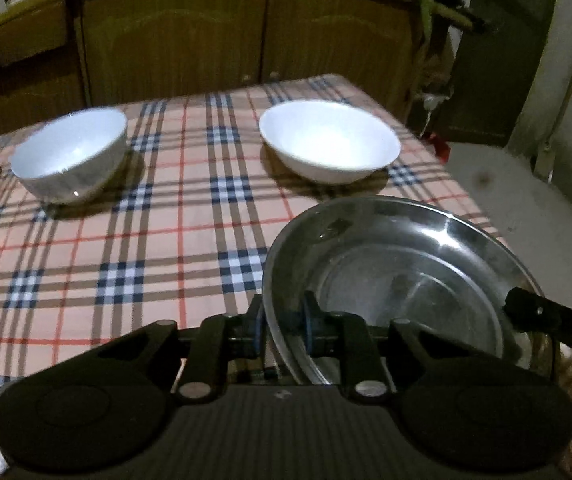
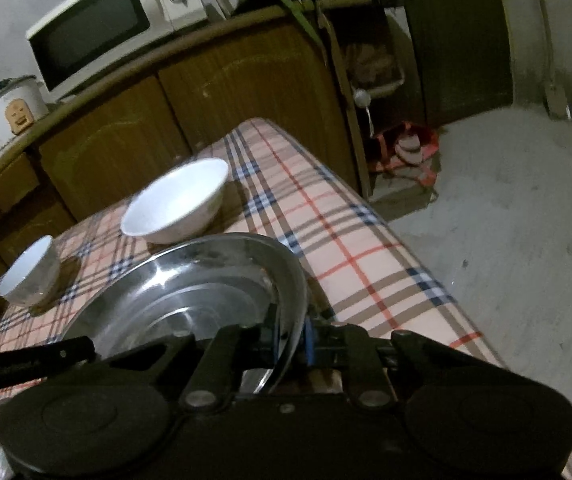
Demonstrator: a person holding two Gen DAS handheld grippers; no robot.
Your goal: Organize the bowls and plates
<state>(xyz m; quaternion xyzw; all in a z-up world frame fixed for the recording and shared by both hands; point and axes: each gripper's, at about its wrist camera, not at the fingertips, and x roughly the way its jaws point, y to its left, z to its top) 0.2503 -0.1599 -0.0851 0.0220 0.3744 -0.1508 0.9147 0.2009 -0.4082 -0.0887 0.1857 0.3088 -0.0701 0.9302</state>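
Steel plate [image 1: 398, 280] hangs at the near right of the checked counter [image 1: 126, 240], pinched on its thin rim from both sides: the left gripper [image 1: 284, 330] clamped on the left edge, the right gripper [image 2: 292, 338] clamped on the right edge. It looks light, stiff and slick, so rim grips could slip if tilted. Two white bowls [image 1: 72, 156] [image 1: 330, 140] sit farther off, well apart; they seem ceramic, heavier and breakable, best taken by the rim.
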